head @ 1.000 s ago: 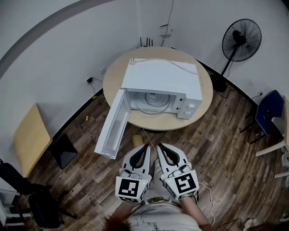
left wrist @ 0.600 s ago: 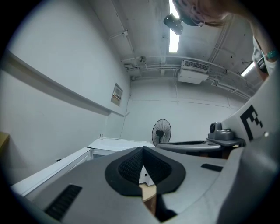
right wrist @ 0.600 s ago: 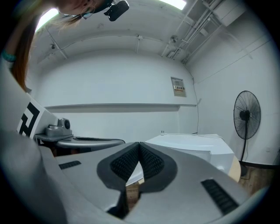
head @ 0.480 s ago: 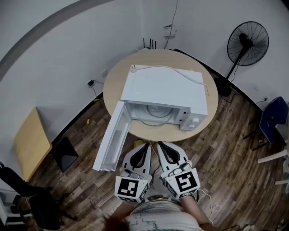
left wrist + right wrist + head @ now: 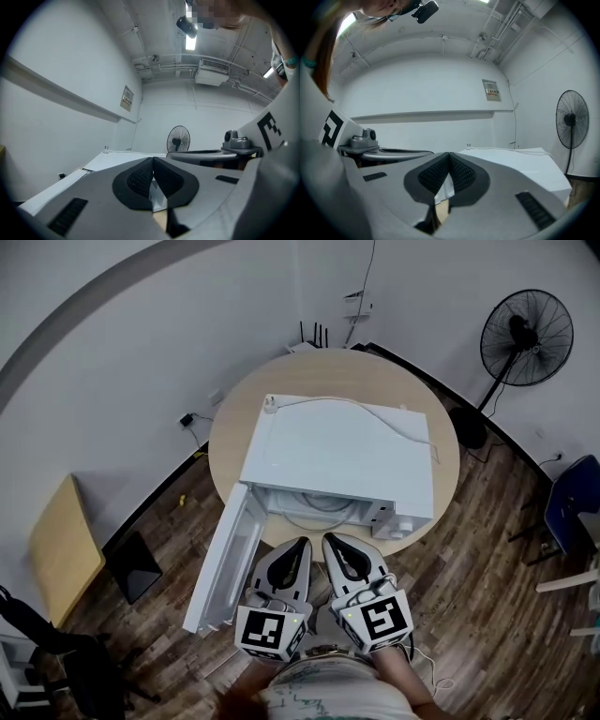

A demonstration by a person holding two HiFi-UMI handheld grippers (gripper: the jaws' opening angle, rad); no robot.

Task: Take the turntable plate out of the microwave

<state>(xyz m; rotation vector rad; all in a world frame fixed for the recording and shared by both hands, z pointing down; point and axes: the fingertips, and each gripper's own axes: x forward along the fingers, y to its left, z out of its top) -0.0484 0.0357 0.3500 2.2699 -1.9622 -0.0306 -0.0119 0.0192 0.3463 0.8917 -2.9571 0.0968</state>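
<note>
1. Both grippers are side by side at the bottom of the head view, pointing at the open front of the microwave (image 5: 337, 460) and not touching it
2. The left gripper (image 5: 300, 545) has its jaws pressed right together with nothing between the pads, so it's empty
3. Same for the right gripper (image 5: 329, 541): jaws fully closed, holding nothing
4. The microwave is a white box on a round wooden table (image 5: 234, 418). Its door (image 5: 225, 559) is swung wide open to the left and hangs out past the table edge over the wood floor (image 5: 469, 559)
5. The turntable plate (image 5: 314, 510) is inside the cavity, lying flat on the bottom. Only its front arc shows under the microwave's top
6. A white cable (image 5: 375, 413) is draped across the top of the microwave, with the plug near the back left corner
7. A black standing fan (image 5: 525, 338) is off to the right by the wall, well apart from the table, and there's a blue chair (image 5: 572, 498) at the right edge
</note>
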